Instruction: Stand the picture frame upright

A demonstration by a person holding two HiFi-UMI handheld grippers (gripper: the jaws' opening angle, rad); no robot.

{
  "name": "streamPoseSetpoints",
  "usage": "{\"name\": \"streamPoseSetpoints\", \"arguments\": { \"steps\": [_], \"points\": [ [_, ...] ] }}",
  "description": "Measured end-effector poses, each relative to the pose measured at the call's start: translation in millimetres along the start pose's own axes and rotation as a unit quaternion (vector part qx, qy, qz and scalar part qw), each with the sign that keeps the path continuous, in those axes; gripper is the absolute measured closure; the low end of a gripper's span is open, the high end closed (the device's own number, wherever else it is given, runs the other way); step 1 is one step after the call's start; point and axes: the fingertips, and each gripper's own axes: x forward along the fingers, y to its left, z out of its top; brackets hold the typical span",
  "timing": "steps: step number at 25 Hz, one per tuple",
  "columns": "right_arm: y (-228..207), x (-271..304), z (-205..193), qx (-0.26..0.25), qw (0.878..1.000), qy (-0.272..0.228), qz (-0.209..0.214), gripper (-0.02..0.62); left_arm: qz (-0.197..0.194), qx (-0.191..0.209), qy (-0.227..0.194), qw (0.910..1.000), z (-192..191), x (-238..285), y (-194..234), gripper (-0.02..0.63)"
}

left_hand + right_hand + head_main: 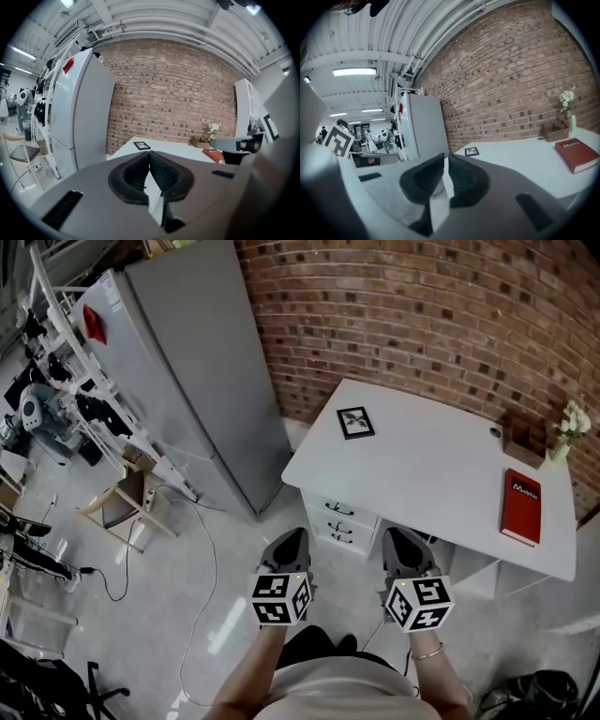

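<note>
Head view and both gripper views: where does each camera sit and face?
Head view: on the person's head, looking steeply down at white desk, left gripper, right gripper, forearms.
Left gripper view: on that gripper, looking past its jaws at desk and brick wall.
Right gripper view: on that gripper, same heading, own jaws below; red book at right.
Shared: all show the picture frame flat on the desk.

Left gripper and right gripper side by side at lower centre, both jaws closed, empty.
</note>
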Motion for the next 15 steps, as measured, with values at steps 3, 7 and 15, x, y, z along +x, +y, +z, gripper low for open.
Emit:
{"name": "streamPoseSetpoints", "arguments": {
  "steps": [3,7,15],
  "points": [
    [-8,2,4,0.015,1.000,-0.002,-0.004,0.558,-0.002,0.001,-0.004,1.0000,4,3,-2,0.569],
    [-16,2,7,0.030,1.000,0.004,0.004,0.512,-0.007,0.003,-0.008,0.9999,7,9,-8,0.539],
    [-38,14,2,0.046,0.999,0.019,0.003,0.499,-0.008,0.006,0.006,0.9999,1,32,-12,0.515]
  ]
}}
